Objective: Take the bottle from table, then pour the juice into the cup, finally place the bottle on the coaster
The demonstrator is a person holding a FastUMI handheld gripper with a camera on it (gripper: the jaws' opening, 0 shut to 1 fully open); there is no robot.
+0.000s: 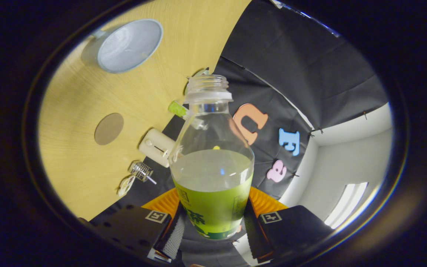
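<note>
**Bottle in hand, lifted off the table; pour not yet begun**

Gripper view. Your gripper (213, 222) is closed on the juice bottle (213, 163): both fingers press against the labelled lower body, one on each side. The bottle stands between the fingers, its neck pointing ahead of them, cap off and mouth open. It holds juice to roughly half its height. The liquid surface lies nearly square to the bottle's axis, so I judge the bottle is close to upright despite the slanted scene.

Beyond the bottle lies the wooden table (72, 155). The pale blue cup (130, 45) sits well apart from the bottle mouth, apparently empty. The round brown coaster (109, 128) lies bare between cup and fingers. Near the table edge are a cream block (157, 147), a green object (177, 109), a small wire coil (142, 171) and a small pale piece (126, 186).

Assessment: step one, taking the bottle, appears done. Your next move calls for carrying the mouth over the cup's rim, then tipping slowly; the grip sits low, so watch for slip.
</note>
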